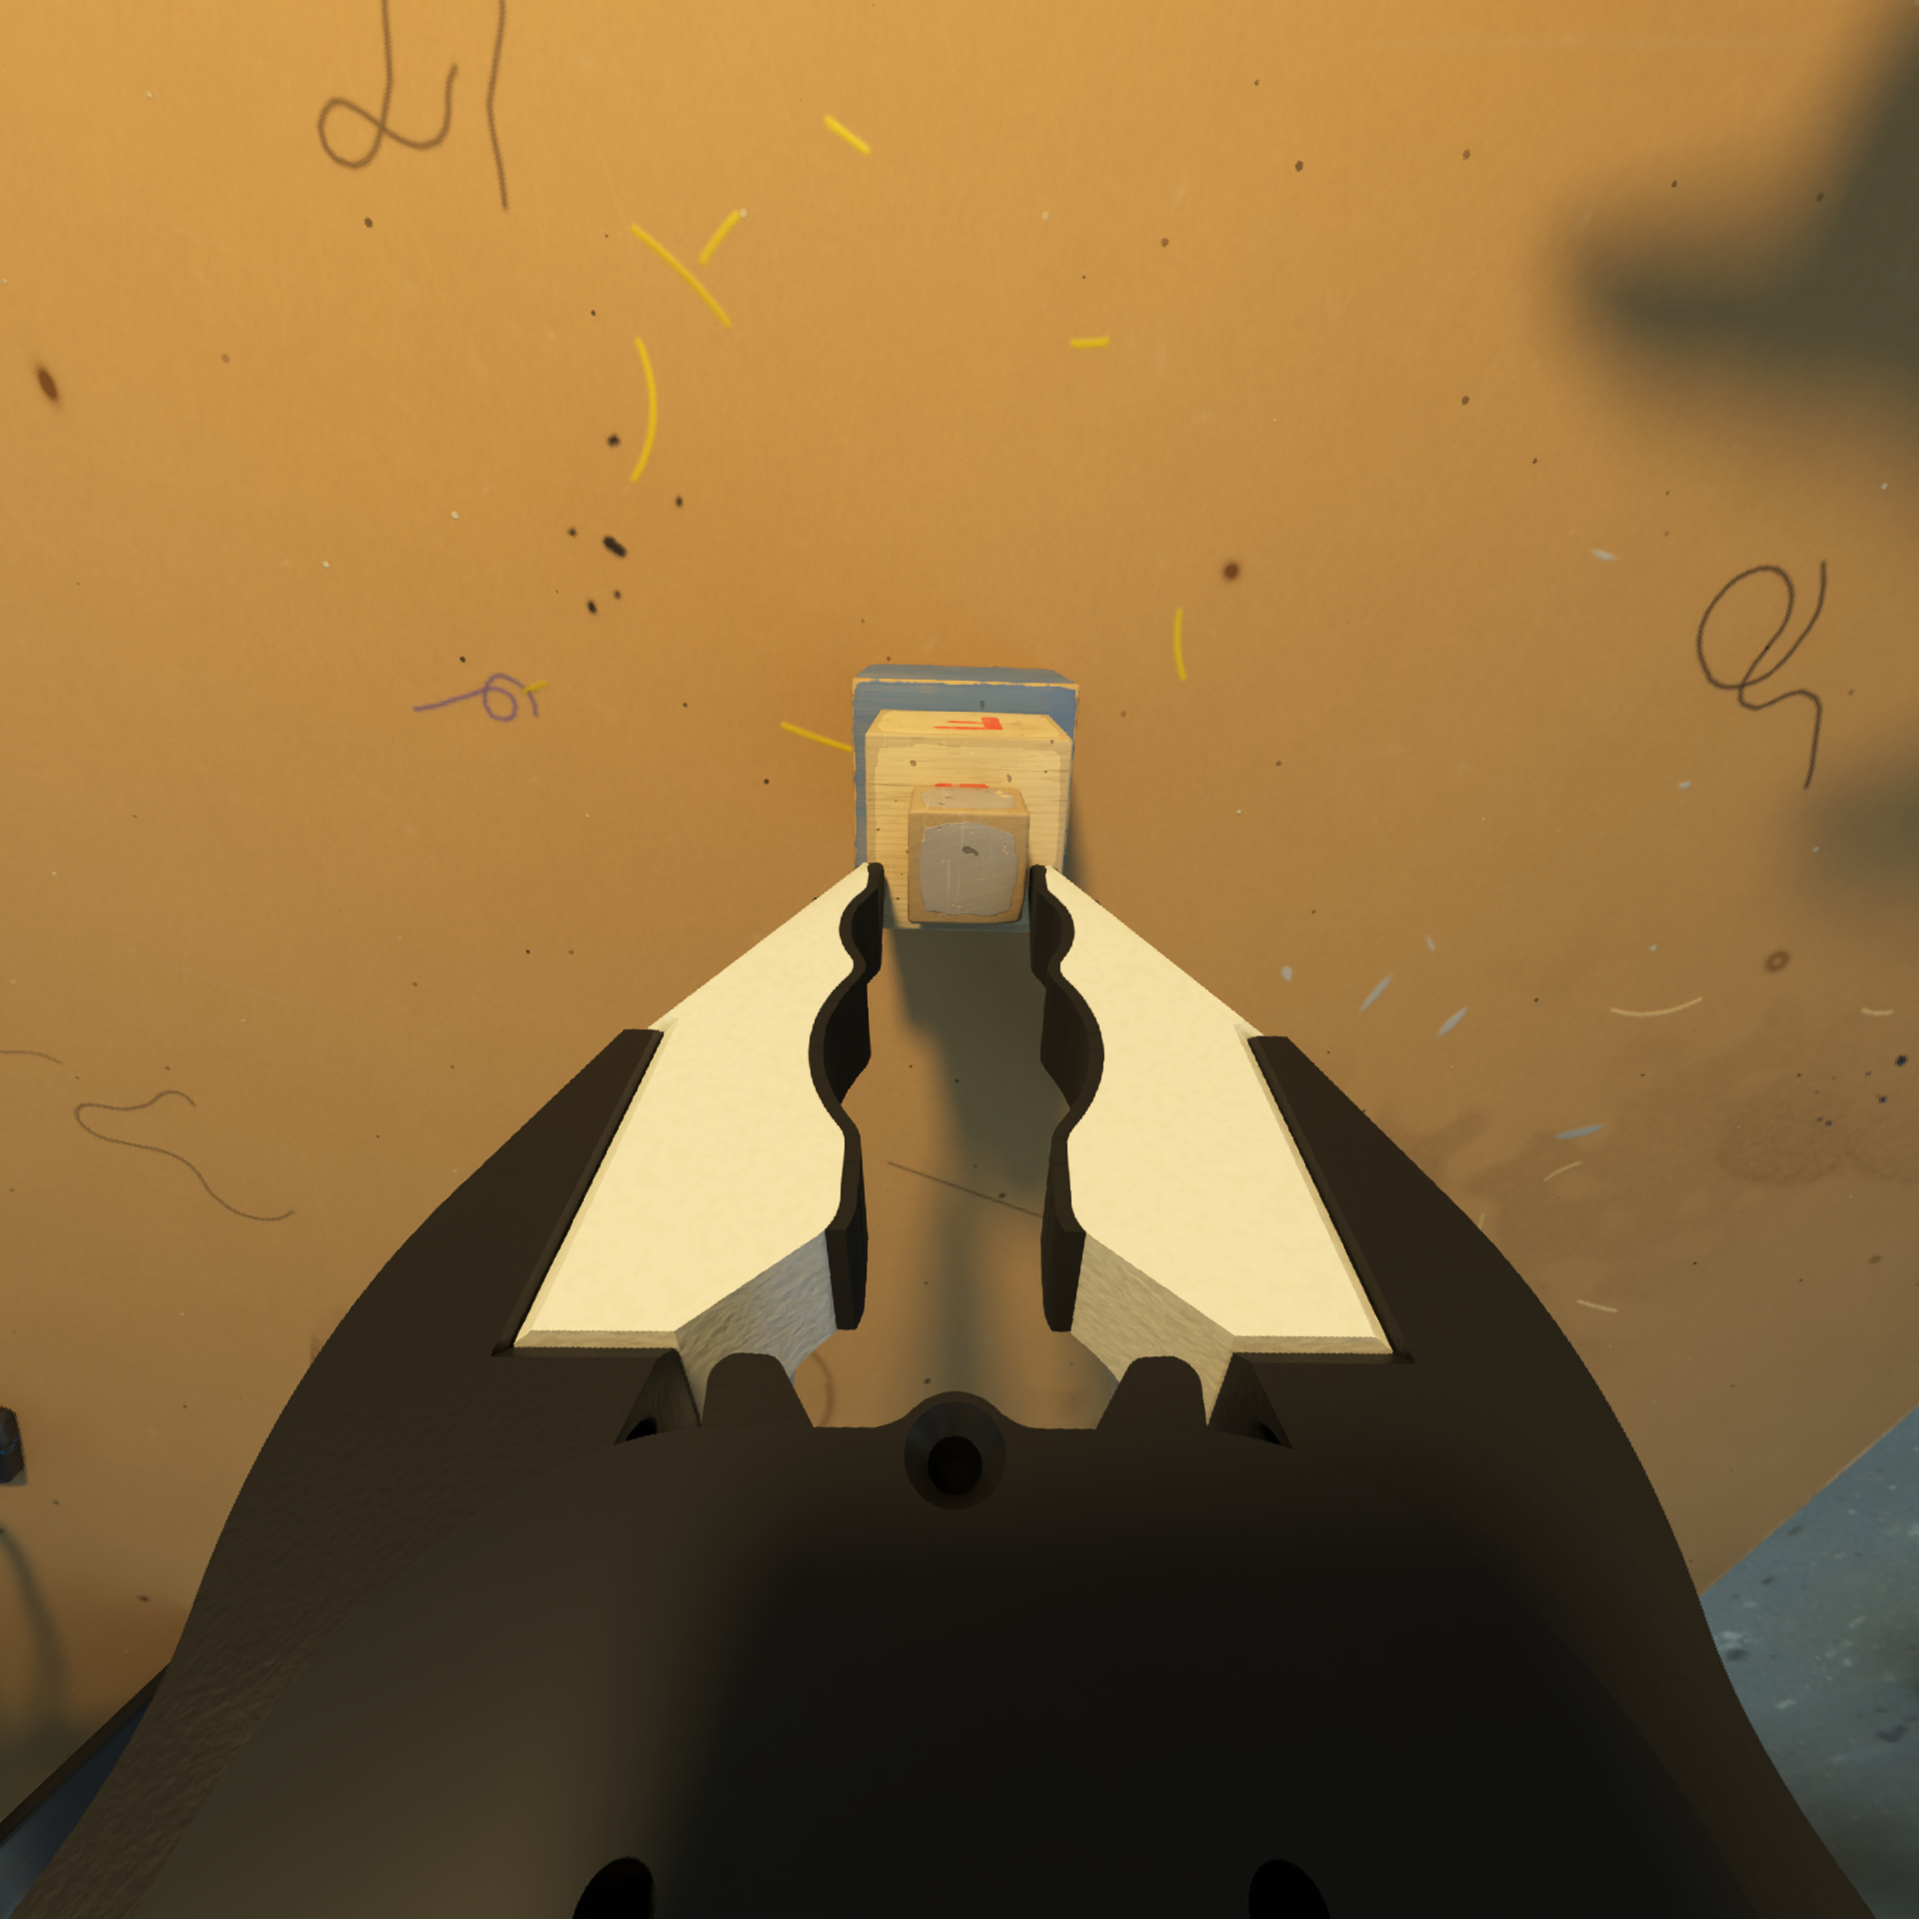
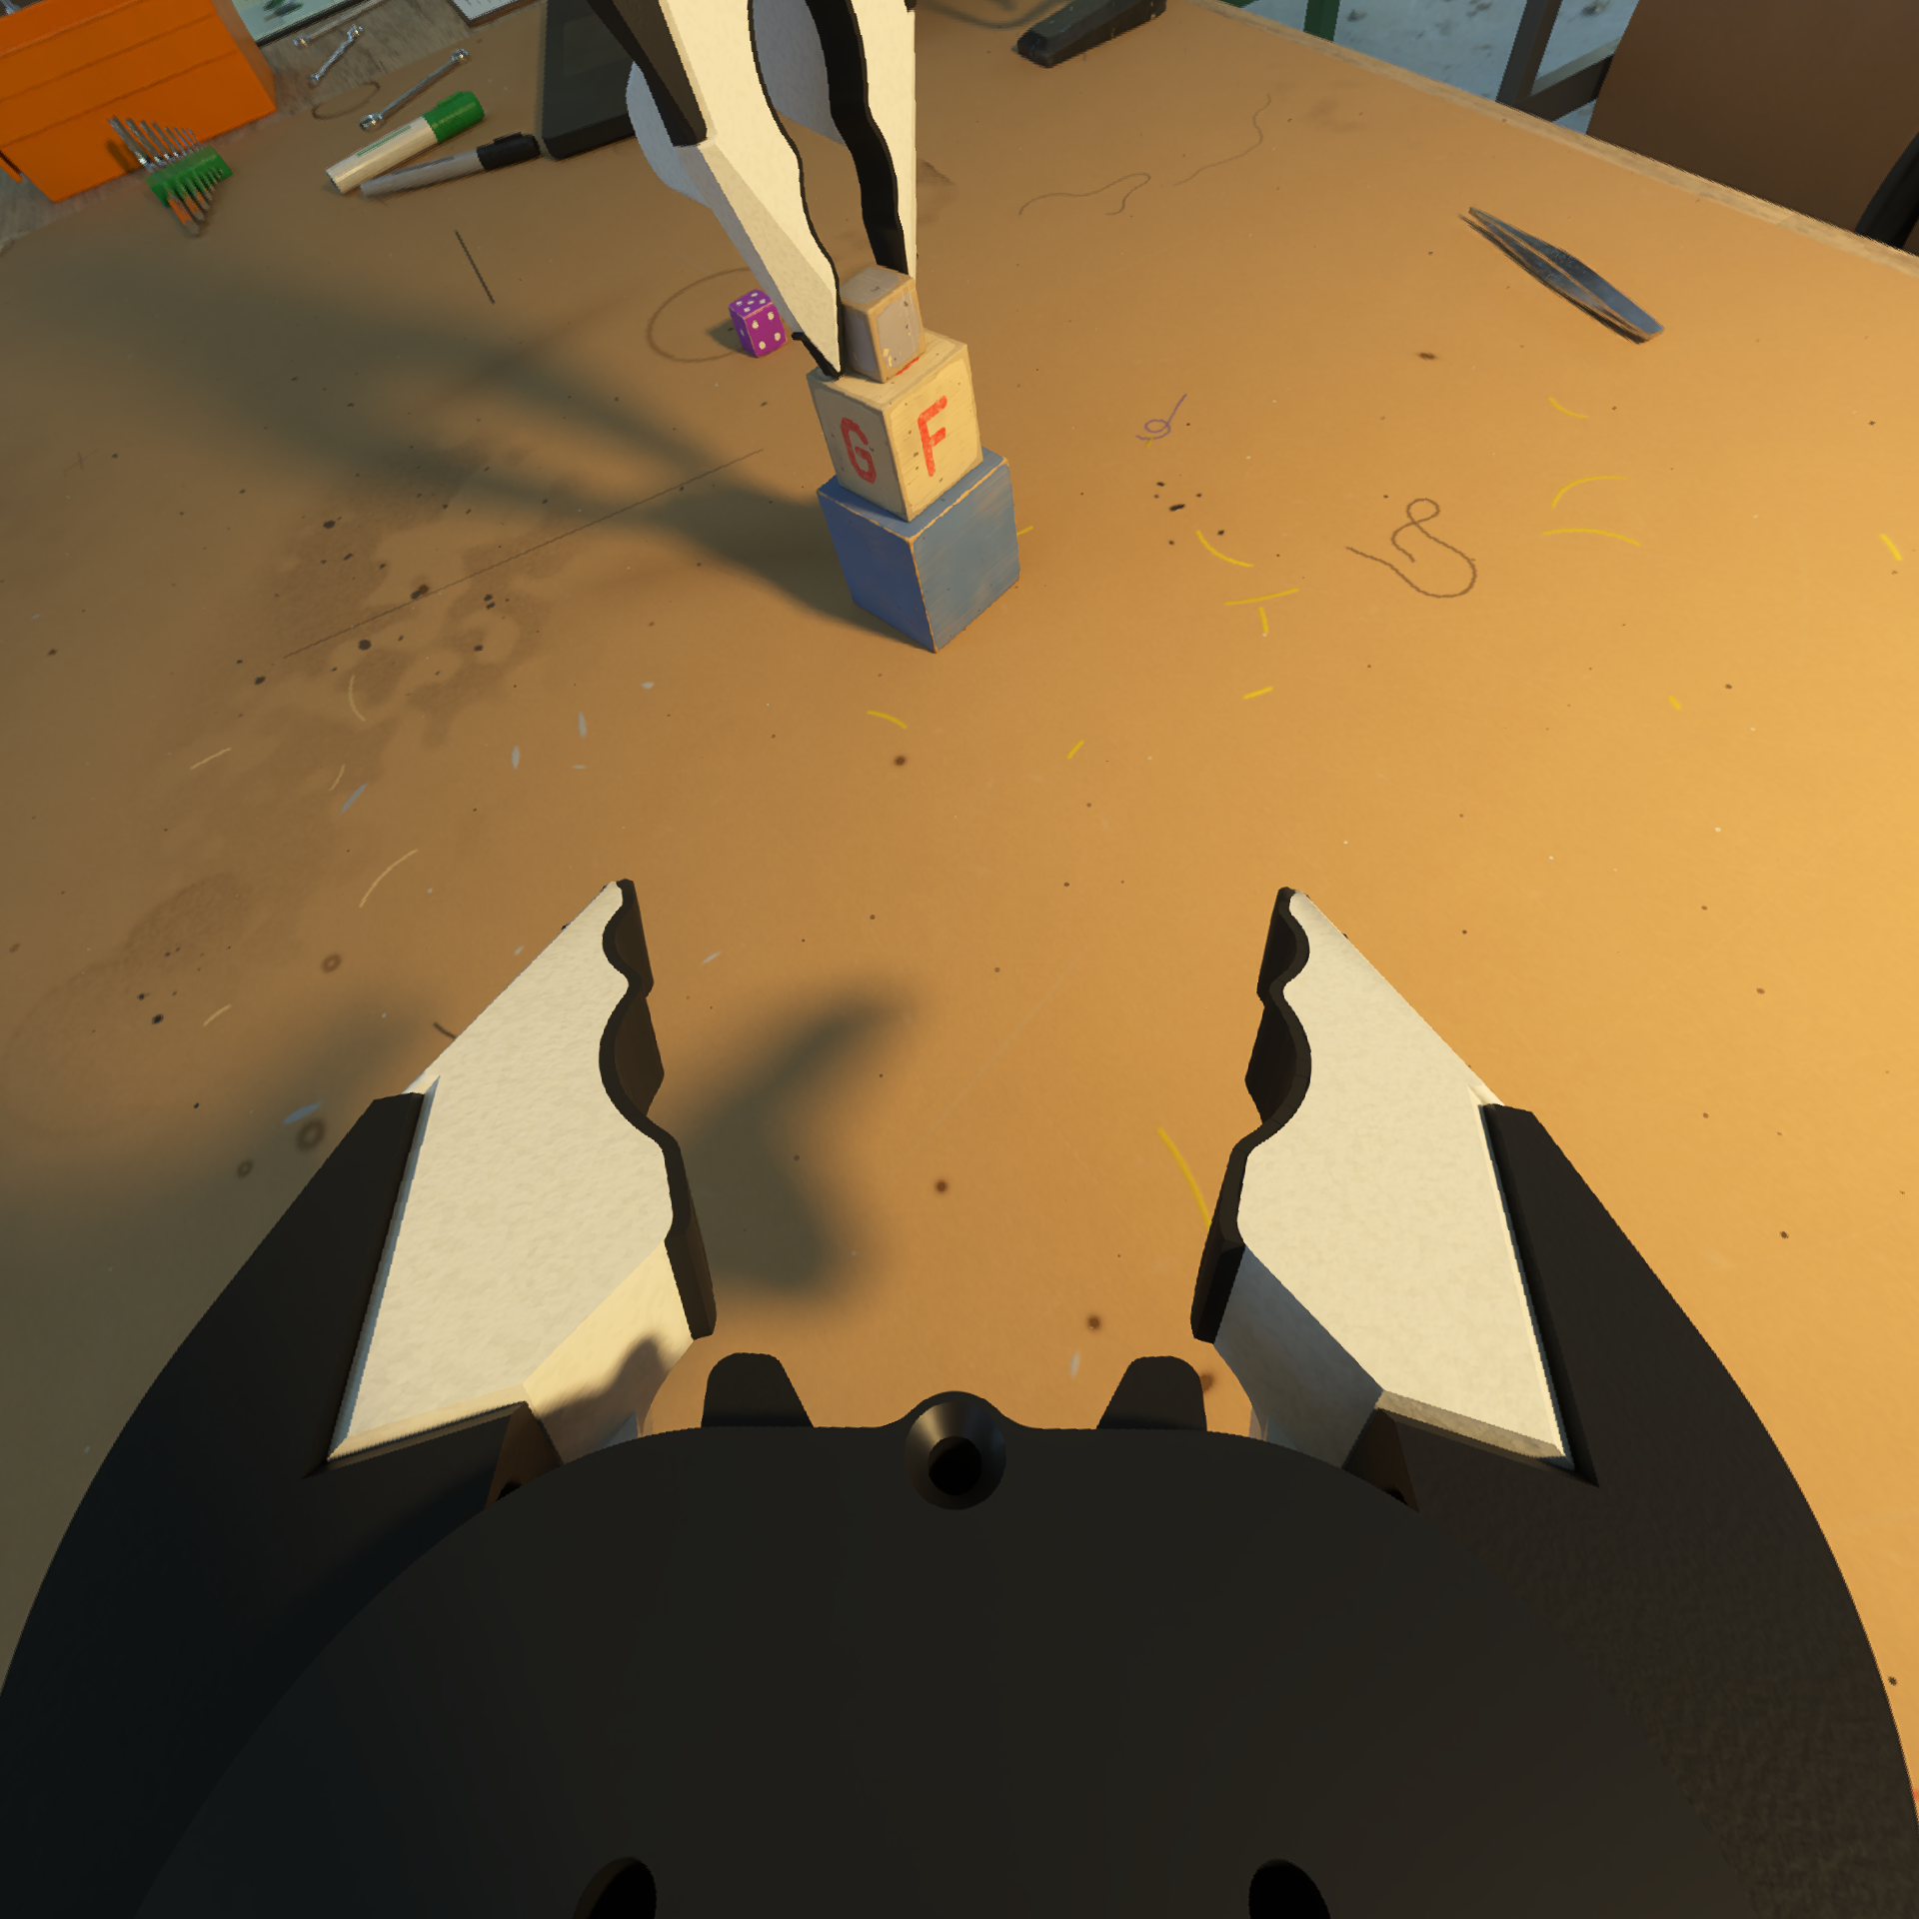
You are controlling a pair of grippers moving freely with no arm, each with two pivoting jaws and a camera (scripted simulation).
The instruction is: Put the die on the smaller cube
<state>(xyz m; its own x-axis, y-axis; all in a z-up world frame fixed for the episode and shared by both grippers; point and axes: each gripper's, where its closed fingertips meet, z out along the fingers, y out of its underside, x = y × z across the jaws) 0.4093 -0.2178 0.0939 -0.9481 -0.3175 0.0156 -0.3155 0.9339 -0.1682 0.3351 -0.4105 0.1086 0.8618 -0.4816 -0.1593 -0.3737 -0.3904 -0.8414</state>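
Observation:
A small grey-and-wood cube tops a stack: it sits on a wooden letter block, which sits on a blue cube. My left gripper points down over the stack. Its fingers flank the small cube with a thin gap on the left side, so the jaws stand narrowly open. It also shows in the right wrist view. A purple die with white dots lies on the table just behind the stack. My right gripper is wide open and empty, well in front of the stack.
The brown tabletop bears scribbles and spots. At the far left are an orange box, a green drill-bit set, markers and wrenches. Tweezers lie at the far right near the table edge.

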